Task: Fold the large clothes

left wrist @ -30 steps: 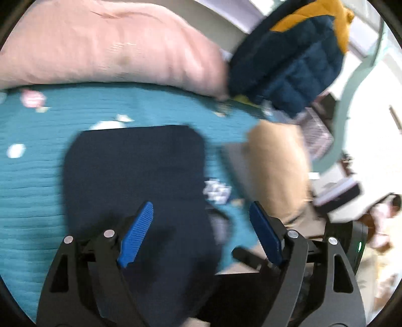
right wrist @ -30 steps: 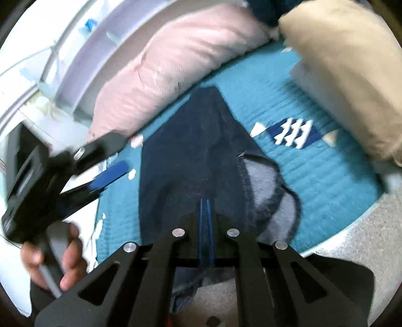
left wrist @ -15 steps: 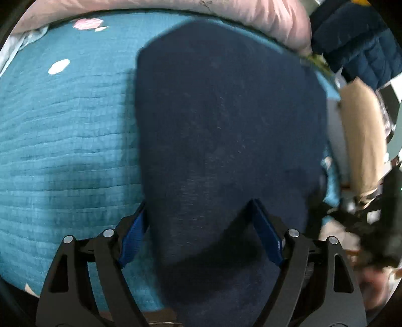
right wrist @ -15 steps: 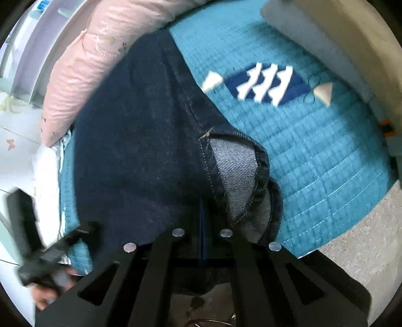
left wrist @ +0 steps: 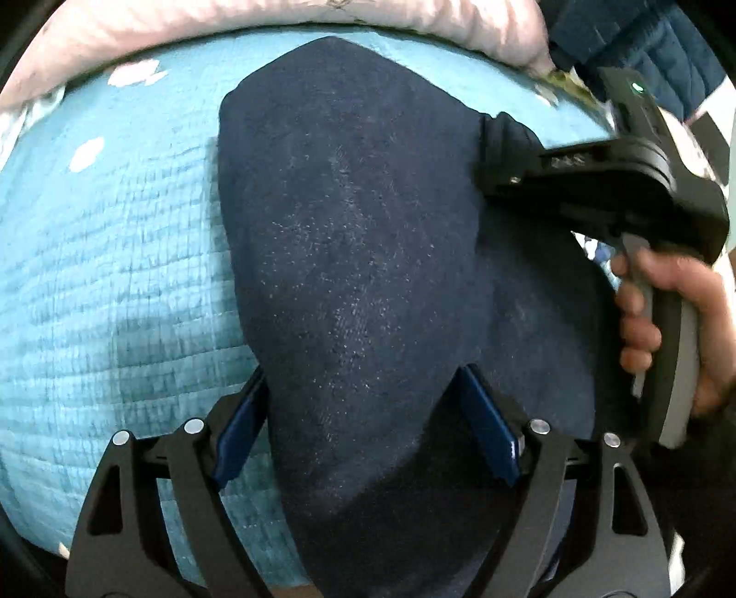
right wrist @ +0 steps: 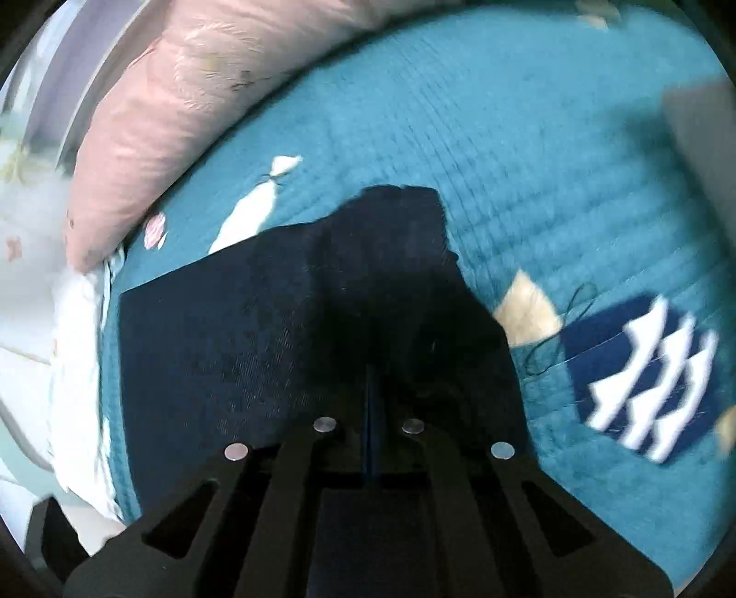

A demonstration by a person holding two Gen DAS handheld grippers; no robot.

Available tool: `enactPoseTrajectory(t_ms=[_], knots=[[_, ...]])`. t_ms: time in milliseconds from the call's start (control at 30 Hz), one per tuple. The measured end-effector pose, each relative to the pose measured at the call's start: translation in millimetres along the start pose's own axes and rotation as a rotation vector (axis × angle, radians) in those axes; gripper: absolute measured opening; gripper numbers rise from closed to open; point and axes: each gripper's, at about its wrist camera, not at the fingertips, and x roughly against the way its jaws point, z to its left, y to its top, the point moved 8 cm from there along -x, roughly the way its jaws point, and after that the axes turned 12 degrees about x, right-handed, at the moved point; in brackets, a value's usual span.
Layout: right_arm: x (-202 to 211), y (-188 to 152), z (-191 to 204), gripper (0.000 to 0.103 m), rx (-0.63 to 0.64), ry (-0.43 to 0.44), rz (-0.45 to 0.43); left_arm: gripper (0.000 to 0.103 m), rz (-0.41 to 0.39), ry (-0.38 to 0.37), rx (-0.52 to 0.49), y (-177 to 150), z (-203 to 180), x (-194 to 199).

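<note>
Dark navy denim jeans (left wrist: pixel 359 257) lie folded lengthwise on the teal quilt (left wrist: pixel 115 257). My left gripper (left wrist: pixel 363 414) is open, its blue pads on either side of the near end of the jeans. My right gripper (right wrist: pixel 370 395) is shut on a fold of the jeans (right wrist: pixel 257 331) and holds it over the garment. It also shows in the left wrist view (left wrist: pixel 593 179), coming in from the right with the hand on its handle.
A pink pillow (left wrist: pixel 294 23) lies along the far edge of the bed and shows in the right wrist view (right wrist: pixel 184 101). A navy quilted jacket (left wrist: pixel 644 41) sits at the far right. A navy-and-white patch (right wrist: pixel 644 382) marks the quilt.
My right gripper has carried the jeans' end it holds across and over the rest of the garment. My left gripper stays open over the near end of the jeans.
</note>
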Motion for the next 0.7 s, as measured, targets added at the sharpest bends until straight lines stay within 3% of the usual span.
enactPoseTrajectory(t_ms=[133,167,267,333,433,467,533,633,700], knots=[[23,0,14,0.0,0.045,-0.056,-0.015,0.081,0.008,-0.037,0.038,2,5,3],[35,-3,19,0.006,0.054,-0.045,-0.032,0.081,0.013,-0.066,0.055,2,8,5],[75,-31,35,0.006,0.071,0.012,-0.06,0.081,0.034,-0.094,0.069,-1,12,5],[90,-58,40,0.006,0.083,0.049,-0.022,0.081,0.03,-0.087,0.06,-1,13,7],[72,-100,25,0.0,0.066,0.004,0.081,0.081,0.041,-0.083,0.072,-6,14,12],[64,-108,16,0.0,0.024,0.037,0.081,0.082,0.052,-0.093,0.084,-10,14,16],[53,-114,5,0.0,-0.039,0.089,0.053,0.083,0.069,-0.104,0.099,-21,17,23],[63,-112,12,0.0,-0.011,0.067,0.027,0.082,0.093,-0.116,0.14,-35,24,28],[85,-112,7,0.008,-0.068,0.1,-0.048,0.082,0.099,-0.119,0.158,-43,26,29]])
